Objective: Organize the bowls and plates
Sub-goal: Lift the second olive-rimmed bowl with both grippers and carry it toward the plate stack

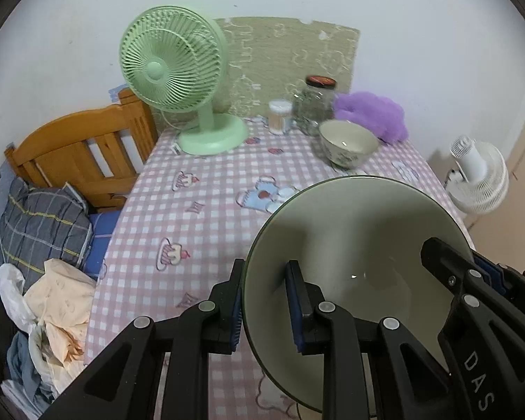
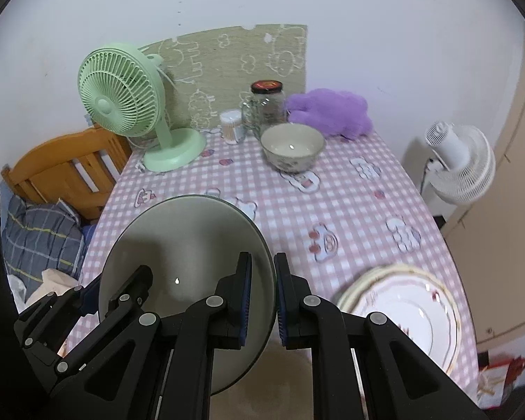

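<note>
Left wrist view: sitting behind the left tool, looking forward and down across the counter toward the wall, close above the near edge.
Right wrist view: riding behind the right tool, facing the same way from slightly further right.
Shared ground: both are taking in the green fan at 11 o'clock, the jar at 12 and the white fan at 2.
Cross sighting: each is catching the other tool at its lower edge.
</note>
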Tool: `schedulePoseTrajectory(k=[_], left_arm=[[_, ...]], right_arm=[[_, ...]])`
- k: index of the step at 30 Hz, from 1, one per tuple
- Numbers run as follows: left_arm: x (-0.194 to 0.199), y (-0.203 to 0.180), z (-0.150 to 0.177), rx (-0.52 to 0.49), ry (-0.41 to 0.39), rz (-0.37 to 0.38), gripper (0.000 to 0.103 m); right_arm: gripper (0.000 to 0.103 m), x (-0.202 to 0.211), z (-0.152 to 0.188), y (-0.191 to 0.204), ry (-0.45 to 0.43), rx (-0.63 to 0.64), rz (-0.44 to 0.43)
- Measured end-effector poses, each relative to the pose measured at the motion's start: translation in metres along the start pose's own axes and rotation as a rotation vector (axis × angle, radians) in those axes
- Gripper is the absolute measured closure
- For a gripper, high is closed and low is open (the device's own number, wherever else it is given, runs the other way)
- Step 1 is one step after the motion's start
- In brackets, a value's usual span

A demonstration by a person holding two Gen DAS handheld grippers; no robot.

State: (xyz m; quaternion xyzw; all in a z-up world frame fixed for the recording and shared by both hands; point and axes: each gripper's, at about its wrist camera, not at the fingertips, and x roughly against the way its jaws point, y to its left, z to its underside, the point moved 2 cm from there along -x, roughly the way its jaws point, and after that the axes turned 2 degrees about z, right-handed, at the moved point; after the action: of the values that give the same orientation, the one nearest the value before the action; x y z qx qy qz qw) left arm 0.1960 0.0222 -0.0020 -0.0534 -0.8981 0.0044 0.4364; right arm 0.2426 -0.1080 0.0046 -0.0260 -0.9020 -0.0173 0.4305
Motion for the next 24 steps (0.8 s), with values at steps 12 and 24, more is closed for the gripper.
schedulePoseTrajectory(k=[12,24], left_arm=[[0.001,-0.02,0.054,-0.018,0.051,0.01,0.083],[-0.009,-0.028,0.091,0.015,0.102,-0.031,0.082]], right_arm=[[0.087,0.009,0.059,-0.025,0.059,-0.023,0.024],[0.087,-0.004,0.094,-0.035,0.127,0.03,-0.009]])
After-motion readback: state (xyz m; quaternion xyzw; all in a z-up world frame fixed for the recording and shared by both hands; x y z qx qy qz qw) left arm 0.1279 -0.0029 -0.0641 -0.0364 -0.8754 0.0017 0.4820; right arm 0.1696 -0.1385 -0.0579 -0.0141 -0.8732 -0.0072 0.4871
